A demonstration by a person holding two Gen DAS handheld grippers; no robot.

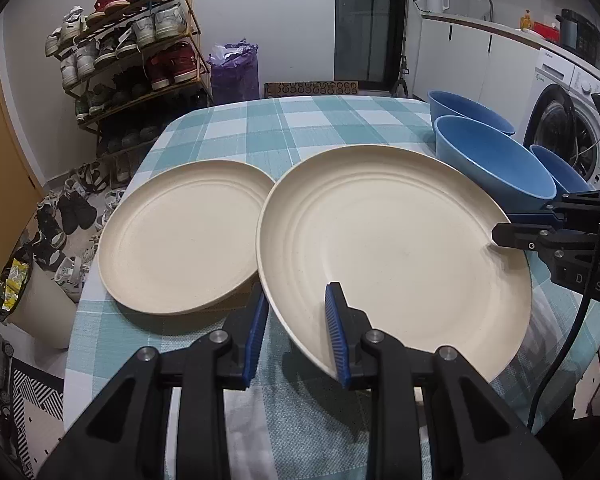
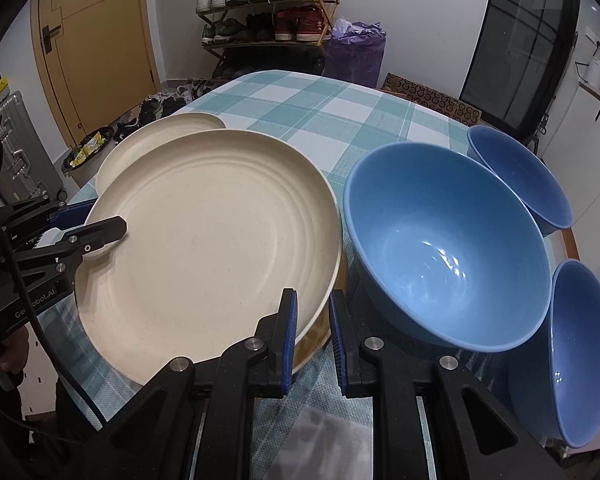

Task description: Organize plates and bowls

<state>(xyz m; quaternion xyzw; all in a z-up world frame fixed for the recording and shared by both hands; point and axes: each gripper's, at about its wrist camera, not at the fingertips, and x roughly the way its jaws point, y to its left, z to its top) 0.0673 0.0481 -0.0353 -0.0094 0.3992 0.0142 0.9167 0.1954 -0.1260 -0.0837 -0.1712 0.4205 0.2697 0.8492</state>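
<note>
Both grippers reach in level, from opposite sides of the raised, tilted plate [image 1: 392, 248]. The left gripper [image 1: 298, 330] clamps its near rim. The right gripper [image 2: 312, 336] clamps the opposite rim. A second plate [image 1: 180, 236] lies on the table [image 1: 284, 128], beside three bowls [image 2: 444, 256].

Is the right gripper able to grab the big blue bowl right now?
Probably not yet. The jaws of the right gripper look clamped on the rim of the near plate, so it is busy. The big blue bowl sits just beside it with nothing between, so after letting go it should reach.
</note>
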